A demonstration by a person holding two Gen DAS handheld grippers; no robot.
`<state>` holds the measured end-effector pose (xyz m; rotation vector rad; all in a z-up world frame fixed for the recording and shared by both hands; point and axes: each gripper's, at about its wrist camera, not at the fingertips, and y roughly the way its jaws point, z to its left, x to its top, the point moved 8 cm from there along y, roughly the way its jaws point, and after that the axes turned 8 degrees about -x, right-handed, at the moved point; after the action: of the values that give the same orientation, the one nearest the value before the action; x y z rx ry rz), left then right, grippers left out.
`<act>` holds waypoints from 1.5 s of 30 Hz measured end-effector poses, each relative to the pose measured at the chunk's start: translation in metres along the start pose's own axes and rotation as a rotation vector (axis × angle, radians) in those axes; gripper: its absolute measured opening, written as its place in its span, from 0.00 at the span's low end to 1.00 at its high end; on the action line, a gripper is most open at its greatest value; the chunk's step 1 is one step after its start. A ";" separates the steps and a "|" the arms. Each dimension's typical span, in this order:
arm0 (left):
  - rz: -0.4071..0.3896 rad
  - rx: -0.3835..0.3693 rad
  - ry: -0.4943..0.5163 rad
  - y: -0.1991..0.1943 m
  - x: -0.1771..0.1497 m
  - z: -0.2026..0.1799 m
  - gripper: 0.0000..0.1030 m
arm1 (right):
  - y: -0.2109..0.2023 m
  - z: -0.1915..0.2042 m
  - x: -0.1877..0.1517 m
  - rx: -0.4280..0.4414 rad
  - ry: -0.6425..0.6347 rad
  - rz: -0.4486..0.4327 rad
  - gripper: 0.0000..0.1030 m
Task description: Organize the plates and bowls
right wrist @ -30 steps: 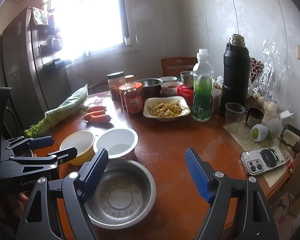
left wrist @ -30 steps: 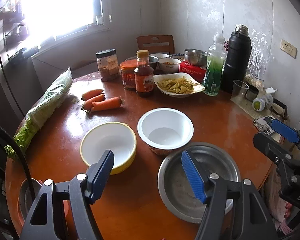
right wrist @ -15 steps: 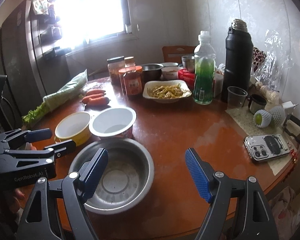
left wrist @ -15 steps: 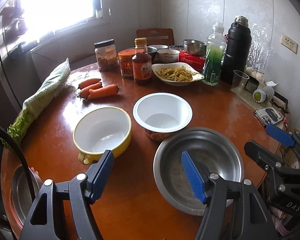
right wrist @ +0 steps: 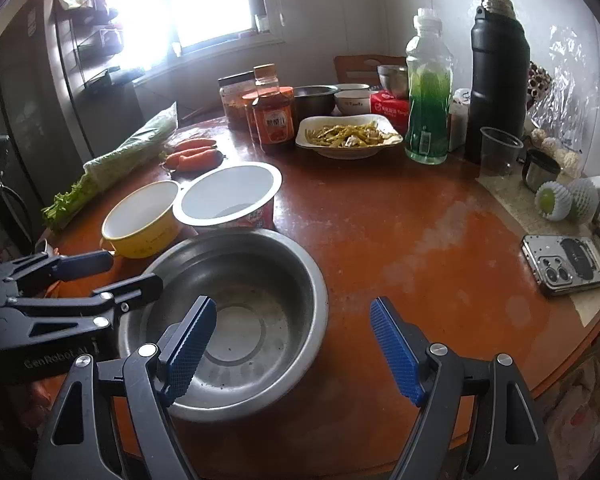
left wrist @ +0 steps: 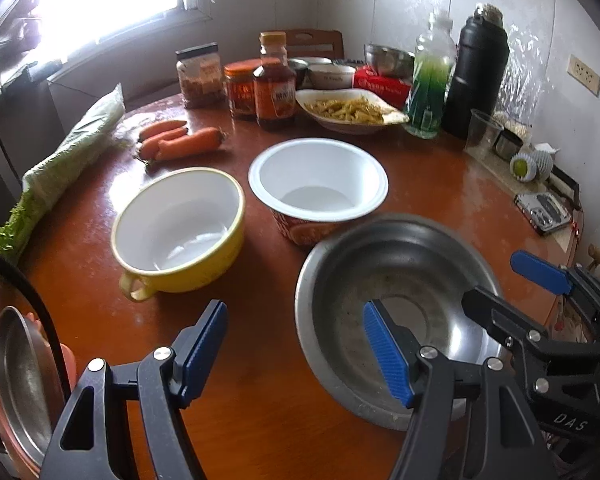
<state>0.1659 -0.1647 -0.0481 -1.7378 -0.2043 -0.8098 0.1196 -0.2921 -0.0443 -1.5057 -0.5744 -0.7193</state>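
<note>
A large steel bowl (left wrist: 396,280) (right wrist: 252,280) sits at the table's near edge. Behind it stand a white noodle cup (left wrist: 318,188) (right wrist: 230,196) and a yellow bowl with a white inside (left wrist: 180,224) (right wrist: 144,216), side by side. My left gripper (left wrist: 296,344) is open and empty, its right finger over the steel bowl's left rim. My right gripper (right wrist: 292,344) is open and empty, its left finger over the steel bowl; it also shows in the left wrist view (left wrist: 516,280). Another steel dish (left wrist: 24,384) lies at the far left edge.
Carrots (left wrist: 180,142), a bagged cabbage (left wrist: 68,152), sauce jars (left wrist: 274,92), a plate of food (left wrist: 352,110), a green bottle (right wrist: 428,92), a black flask (right wrist: 498,76), a plastic cup (right wrist: 498,152) and a phone (right wrist: 568,264) are on the round table (right wrist: 420,240).
Both grippers have moved forward and down toward the steel bowl, which looks larger and nearer. Both stay open. The bowls have not moved.
</note>
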 end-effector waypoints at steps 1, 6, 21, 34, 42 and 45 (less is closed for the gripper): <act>0.005 0.001 0.002 0.002 -0.001 0.000 0.68 | 0.002 -0.001 -0.001 -0.002 0.001 0.002 0.78; 0.017 -0.001 0.011 0.011 -0.002 -0.004 0.68 | 0.013 -0.002 0.000 0.001 -0.010 0.015 0.63; 0.101 -0.026 0.035 0.039 -0.013 -0.020 0.50 | 0.027 0.004 -0.005 0.002 -0.067 0.041 0.37; 0.103 -0.025 0.041 0.037 -0.016 -0.021 0.45 | 0.030 0.007 -0.008 0.015 -0.065 0.063 0.36; 0.087 0.007 0.026 0.021 -0.022 -0.005 0.45 | 0.023 0.023 -0.010 0.036 -0.073 0.049 0.36; 0.076 0.016 0.016 0.013 -0.026 0.003 0.45 | 0.019 0.035 -0.010 0.048 -0.087 0.041 0.36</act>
<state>0.1541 -0.1596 -0.0741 -1.7134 -0.1330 -0.7639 0.1296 -0.2581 -0.0642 -1.5059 -0.6201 -0.6068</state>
